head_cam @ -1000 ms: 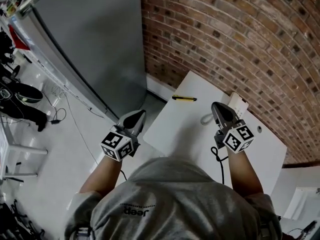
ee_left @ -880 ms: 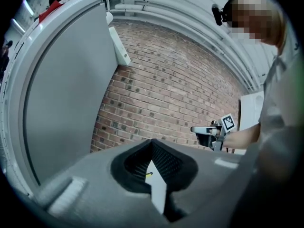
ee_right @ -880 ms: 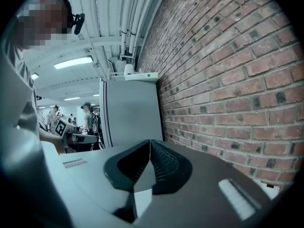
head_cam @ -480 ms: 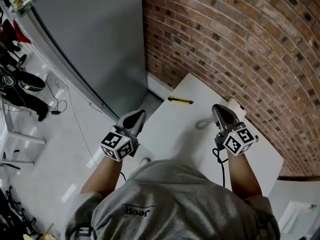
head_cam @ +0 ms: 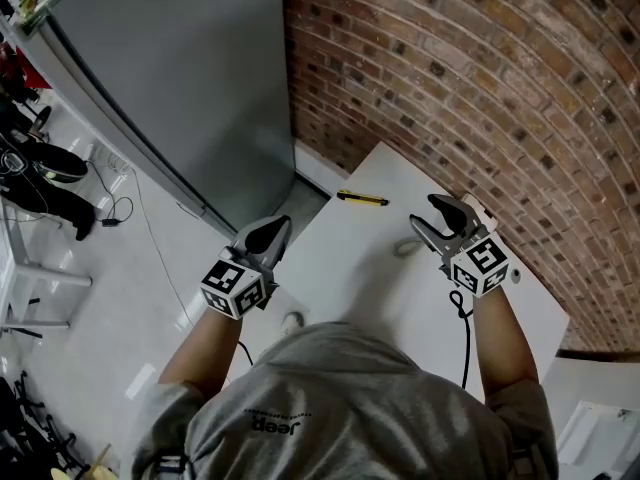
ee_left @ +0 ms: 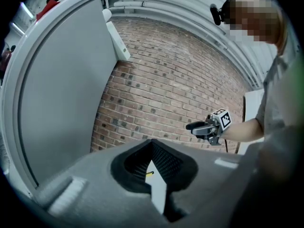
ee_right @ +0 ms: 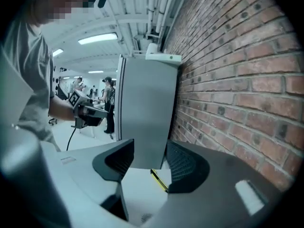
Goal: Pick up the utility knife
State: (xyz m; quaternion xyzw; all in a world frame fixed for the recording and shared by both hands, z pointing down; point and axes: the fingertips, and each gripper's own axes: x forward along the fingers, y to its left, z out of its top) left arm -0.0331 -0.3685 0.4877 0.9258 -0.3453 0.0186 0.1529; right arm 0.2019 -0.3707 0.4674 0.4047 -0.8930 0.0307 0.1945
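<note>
The utility knife (head_cam: 362, 199), yellow and black, lies flat near the far left corner of the white table (head_cam: 340, 268). My right gripper (head_cam: 437, 224) hovers over the table to the knife's right; its jaws are opening and nothing is between them. In the right gripper view the knife (ee_right: 159, 179) lies well ahead, seen between the open right gripper (ee_right: 149, 156) fingers. My left gripper (head_cam: 272, 234) hangs off the table's left edge with its tips together and nothing in them. In the left gripper view the left gripper (ee_left: 152, 144) frames the knife (ee_left: 149, 173) as a tiny yellow streak.
A brick wall (head_cam: 480, 78) runs along the table's far side. A tall grey cabinet (head_cam: 180, 78) stands to the left of the table. A white box (head_cam: 482, 208) and a white cord (head_cam: 405, 248) lie by the right gripper. People stand far off on the shiny floor (head_cam: 80, 318).
The right gripper's jaws went from shut to wide open, and the gripper rolled and shifted a little toward the knife. The left gripper stayed shut, almost in place.
</note>
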